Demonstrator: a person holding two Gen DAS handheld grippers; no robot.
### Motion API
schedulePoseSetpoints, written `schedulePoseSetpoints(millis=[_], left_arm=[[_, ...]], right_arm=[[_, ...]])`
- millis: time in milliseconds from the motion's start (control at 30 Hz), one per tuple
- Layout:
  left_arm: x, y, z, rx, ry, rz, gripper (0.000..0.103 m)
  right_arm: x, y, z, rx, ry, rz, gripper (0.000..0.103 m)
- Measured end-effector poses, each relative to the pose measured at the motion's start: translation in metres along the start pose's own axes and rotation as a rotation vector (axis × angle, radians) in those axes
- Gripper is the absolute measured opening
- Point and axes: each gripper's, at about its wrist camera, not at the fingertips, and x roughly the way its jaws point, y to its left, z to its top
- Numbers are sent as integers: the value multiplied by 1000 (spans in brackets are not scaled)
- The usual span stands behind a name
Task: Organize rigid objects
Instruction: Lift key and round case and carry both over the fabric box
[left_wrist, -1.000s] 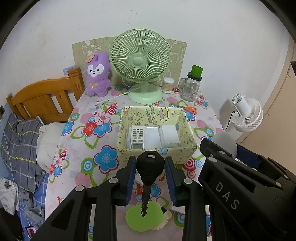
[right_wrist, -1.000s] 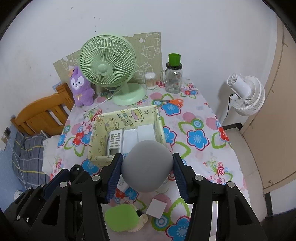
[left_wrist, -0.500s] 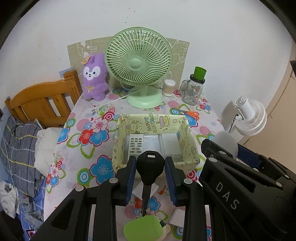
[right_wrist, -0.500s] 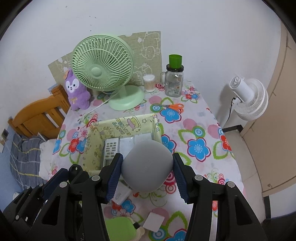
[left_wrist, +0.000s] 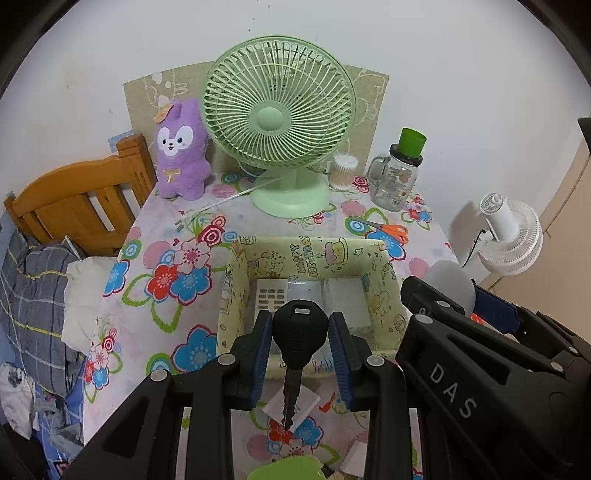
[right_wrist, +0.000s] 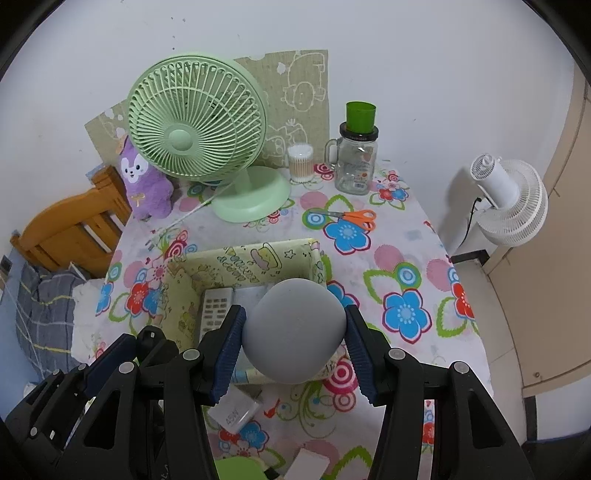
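the left wrist view shows the left gripper (left_wrist: 300, 334) clamped on a black key (left_wrist: 298, 332), plastic head up, toothed metal blade hanging down, just above the near wall of the box (left_wrist: 384, 302). the right wrist view instead shows the right gripper (right_wrist: 293, 334) clamped on a smooth matte grey ball (right_wrist: 294, 329) over the box's (right_wrist: 173, 295) near right corner. only this view shows a white block (right_wrist: 238, 412) marked 45w on the floral cloth (right_wrist: 406, 258). the soft printed box holds a white remote (left_wrist: 271, 295) with rows of buttons and flat white pieces (left_wrist: 347, 291).
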Motion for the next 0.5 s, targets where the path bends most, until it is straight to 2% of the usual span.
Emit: schedulePoseSetpoints(millis=[500], left_arm=[[49,12,16,40,46,26,32]], right_arm=[[51,15,13,-16,63,-9,57]])
